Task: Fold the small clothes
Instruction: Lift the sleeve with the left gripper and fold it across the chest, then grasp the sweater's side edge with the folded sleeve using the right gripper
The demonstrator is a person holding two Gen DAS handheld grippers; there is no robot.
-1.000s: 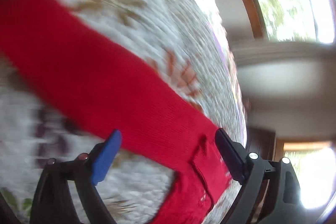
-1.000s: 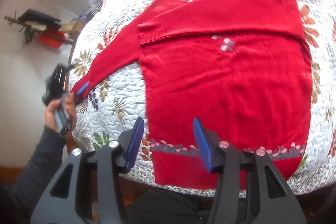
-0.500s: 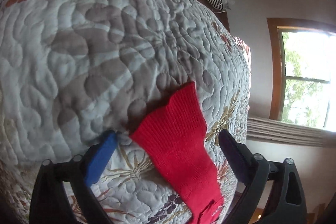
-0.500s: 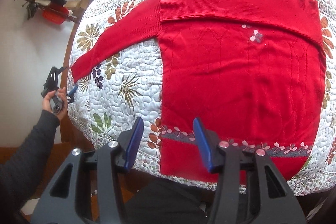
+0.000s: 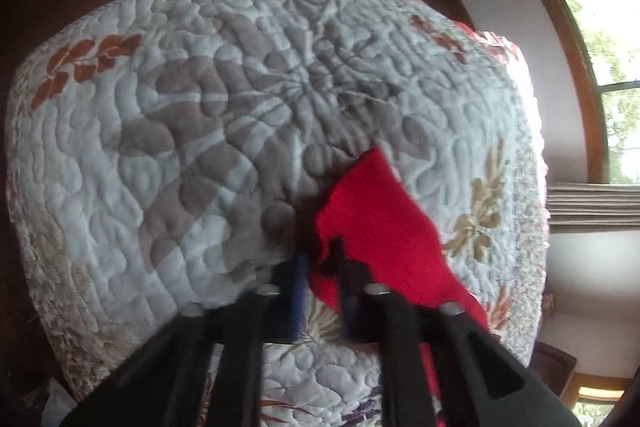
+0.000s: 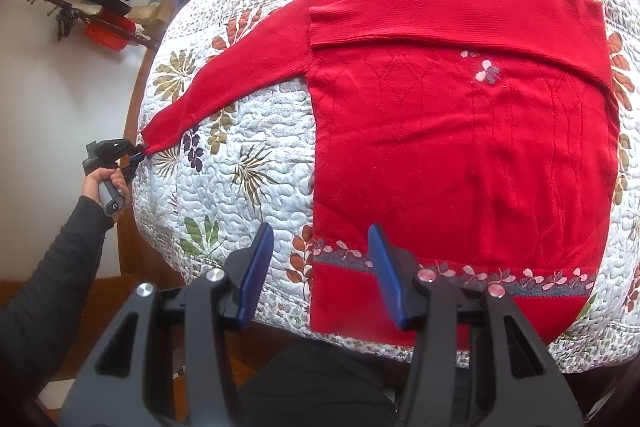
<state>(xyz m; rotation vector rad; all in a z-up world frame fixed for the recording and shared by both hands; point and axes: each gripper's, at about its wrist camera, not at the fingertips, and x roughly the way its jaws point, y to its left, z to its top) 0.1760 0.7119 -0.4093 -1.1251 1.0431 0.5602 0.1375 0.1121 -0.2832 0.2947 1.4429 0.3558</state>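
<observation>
One red sweater (image 6: 460, 147) is lying flat, front up, on the quilted bedspread (image 6: 240, 195), hem toward the near edge of the bed and neckline toward the far side. One sleeve (image 6: 460, 15) is already lying folded across the chest; the other sleeve (image 6: 240, 67) is stretching out diagonally toward the bed's edge, its cuff (image 5: 368, 211) reaching almost to the border of the quilt.

Slipping looks like the main risk here: the left gripper (image 5: 320, 263) is pinching only the corner of the cuff, so a quick lift could be pulling the knit free, or dragging the whole sweater sideways and spoiling the sleeve fold already made. Ribbed knit is also stretching easily, so a hard pull may be leaving the sleeve crooked when it is laid over the chest.

In the left wrist view the fingers (image 5: 298, 287) are sitting close together, clamping the cuff's corner, with the quilt just beneath them. The person's hand (image 6: 102, 183) is gripping that tool's handle off the bed's side, a dark sleeve behind it.

Meanwhile the right gripper (image 6: 320, 275) is hovering above the hem near the sweater's lower corner, its blue fingers (image 6: 256, 267) standing wide apart, holding nothing and touching nothing.
</observation>
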